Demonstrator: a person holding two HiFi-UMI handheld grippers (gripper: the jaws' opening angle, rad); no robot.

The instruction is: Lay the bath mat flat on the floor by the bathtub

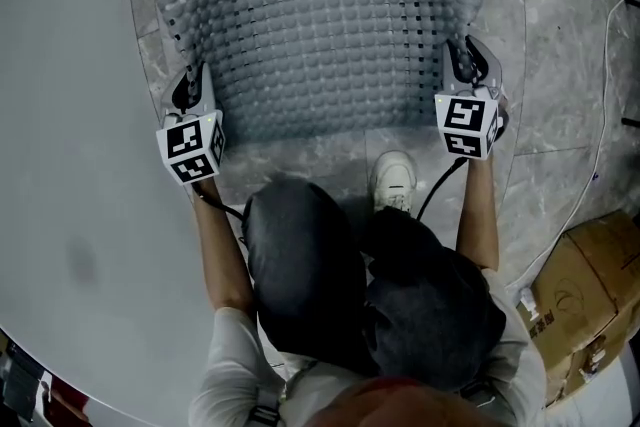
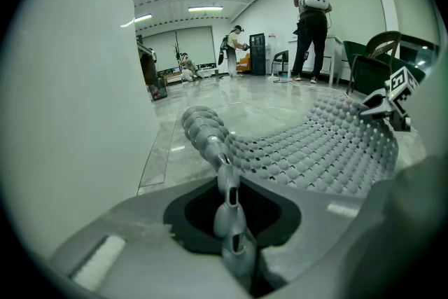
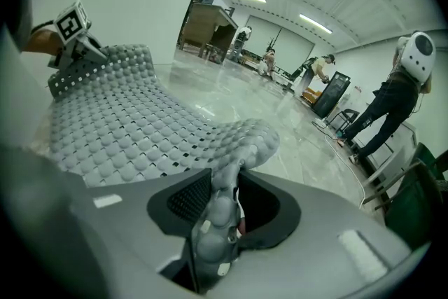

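The grey bubbled bath mat (image 1: pixel 320 45) is spread over the marble floor beside the white bathtub (image 1: pixel 70 165). Its near corners are lifted. My left gripper (image 1: pixel 188 85) holds the near left corner. In the left gripper view that gripper (image 2: pixel 224 182) is shut on the mat's edge (image 2: pixel 210 136), which stands upright between its jaws. My right gripper (image 1: pixel 462 60) is at the near right corner. In the right gripper view its jaws (image 3: pixel 224 199) stand apart, with the mat's curled edge (image 3: pixel 238 143) between them, off the left pad.
The tub's side (image 2: pixel 70 115) runs close along the mat's left. A white shoe (image 1: pixel 395 180) stands just behind the mat. A white cable (image 1: pixel 600 115) and a cardboard box (image 1: pixel 590 295) lie at the right. People (image 2: pixel 311 17) and chairs are far across the room.
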